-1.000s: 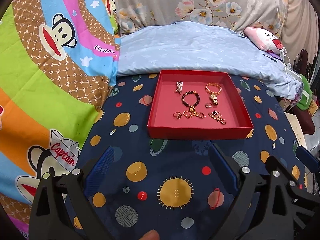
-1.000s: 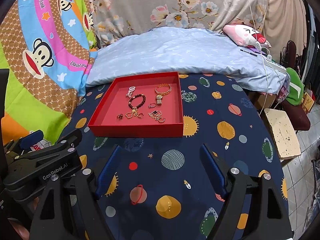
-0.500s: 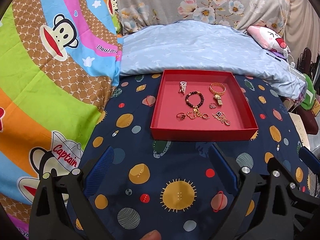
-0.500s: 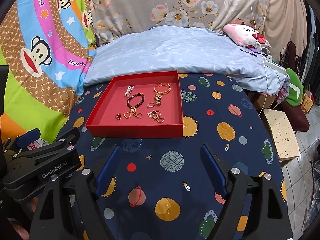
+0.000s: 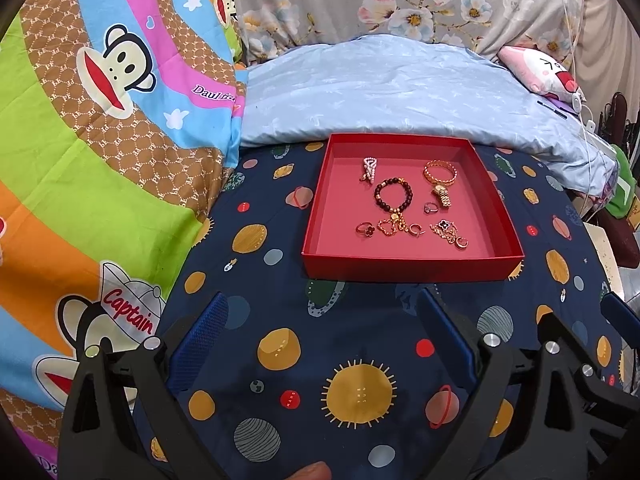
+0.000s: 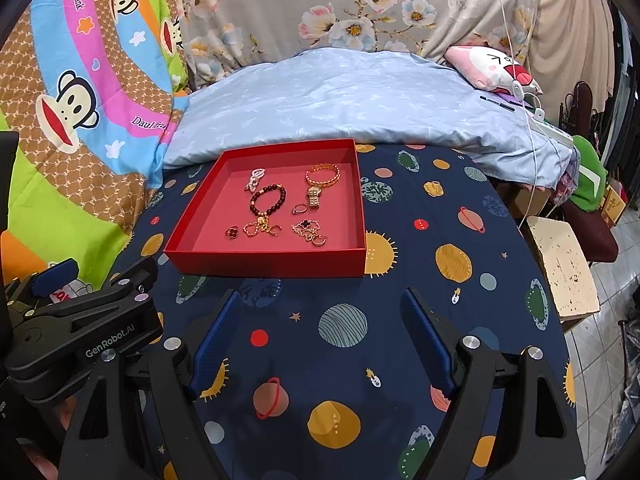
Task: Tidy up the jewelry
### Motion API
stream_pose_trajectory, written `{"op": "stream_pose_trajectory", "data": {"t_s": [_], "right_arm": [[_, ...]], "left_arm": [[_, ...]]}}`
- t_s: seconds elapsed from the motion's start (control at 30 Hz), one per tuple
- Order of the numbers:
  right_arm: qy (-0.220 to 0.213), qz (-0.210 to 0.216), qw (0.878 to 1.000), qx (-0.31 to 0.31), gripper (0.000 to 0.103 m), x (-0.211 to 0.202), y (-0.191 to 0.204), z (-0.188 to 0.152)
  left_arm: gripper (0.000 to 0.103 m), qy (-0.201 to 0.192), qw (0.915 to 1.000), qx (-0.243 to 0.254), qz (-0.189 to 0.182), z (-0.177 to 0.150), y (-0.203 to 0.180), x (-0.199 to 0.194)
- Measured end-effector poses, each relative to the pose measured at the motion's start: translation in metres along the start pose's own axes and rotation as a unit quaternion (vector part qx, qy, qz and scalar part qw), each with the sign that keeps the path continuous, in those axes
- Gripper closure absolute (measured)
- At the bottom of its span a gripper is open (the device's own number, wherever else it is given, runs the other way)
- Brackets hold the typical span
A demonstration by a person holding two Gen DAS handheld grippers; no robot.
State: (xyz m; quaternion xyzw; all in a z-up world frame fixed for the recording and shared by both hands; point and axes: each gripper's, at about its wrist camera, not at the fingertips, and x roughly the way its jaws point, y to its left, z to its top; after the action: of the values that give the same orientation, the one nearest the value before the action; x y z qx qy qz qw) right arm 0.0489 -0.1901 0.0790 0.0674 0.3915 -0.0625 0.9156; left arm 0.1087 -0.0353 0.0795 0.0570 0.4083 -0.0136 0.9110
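Observation:
A shallow red tray lies on the navy planet-print cloth. In it are a dark bead bracelet, a gold watch, a pearl clip, small rings and gold chain pieces. My left gripper is open and empty, hovering short of the tray's near wall. My right gripper is open and empty, near the tray's right front corner. The left gripper's body shows at the left of the right wrist view.
A light blue quilt is heaped behind the tray. A bright monkey-print blanket covers the left. A pink plush, cables and clutter lie at the right, where the surface's edge drops to a tiled floor.
Both grippers have shifted slightly, so the tray sits a little nearer and more central in the views. Both stay open and empty. The jewelry has not moved.

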Motion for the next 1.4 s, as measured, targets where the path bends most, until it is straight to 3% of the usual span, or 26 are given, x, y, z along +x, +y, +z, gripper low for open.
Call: {"op": "stream_pose_trajectory", "data": {"t_s": [0.73,1.4], "right_arm": [[0.01,-0.014,1.0,-0.004,0.023,0.011,0.001,-0.002],[0.015,-0.019,1.0,-0.005,0.023,0.022,0.003,-0.002]], "left_arm": [[0.01,0.02,0.9998,0.002,0.006,-0.002,-0.006,0.014],[0.01,0.008,0.9994,0.013,0.032,-0.003,-0.009,0.023]]}}
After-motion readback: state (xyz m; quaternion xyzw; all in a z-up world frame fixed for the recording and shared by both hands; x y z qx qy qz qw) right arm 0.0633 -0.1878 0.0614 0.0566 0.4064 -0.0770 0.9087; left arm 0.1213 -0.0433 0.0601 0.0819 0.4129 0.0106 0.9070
